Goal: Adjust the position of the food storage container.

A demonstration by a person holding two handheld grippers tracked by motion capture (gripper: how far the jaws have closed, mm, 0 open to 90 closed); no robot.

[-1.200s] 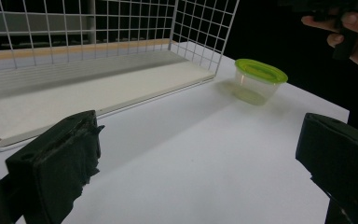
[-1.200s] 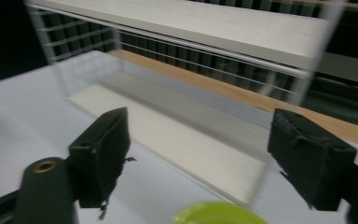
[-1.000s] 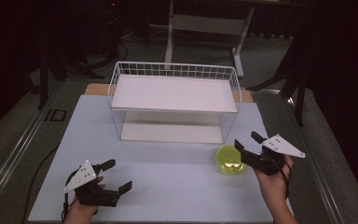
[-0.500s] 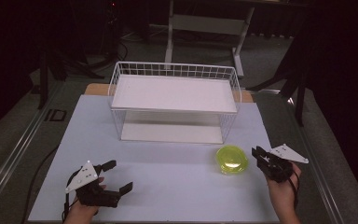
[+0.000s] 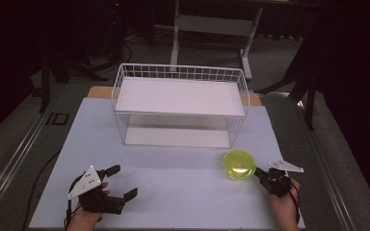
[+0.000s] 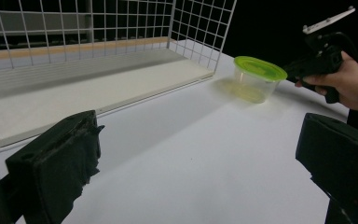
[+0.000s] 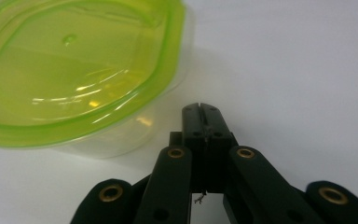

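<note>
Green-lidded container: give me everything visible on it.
The container is a small clear plastic tub with a translucent lime-green lid pressed on top. It stands upright on the white table, in front of the wire basket's right corner, apart from it. Whether anything is inside cannot be made out. The right gripper sits just beside it, jaws shut on nothing; whether they touch the tub is unclear.

In the right gripper view, the green-lidded tub is cut off by the top and left edges, and what it holds is too blurred to tell. In the left gripper view, the wire basket runs off the top and left, and both fingers are clipped by the bottom edge.
</note>
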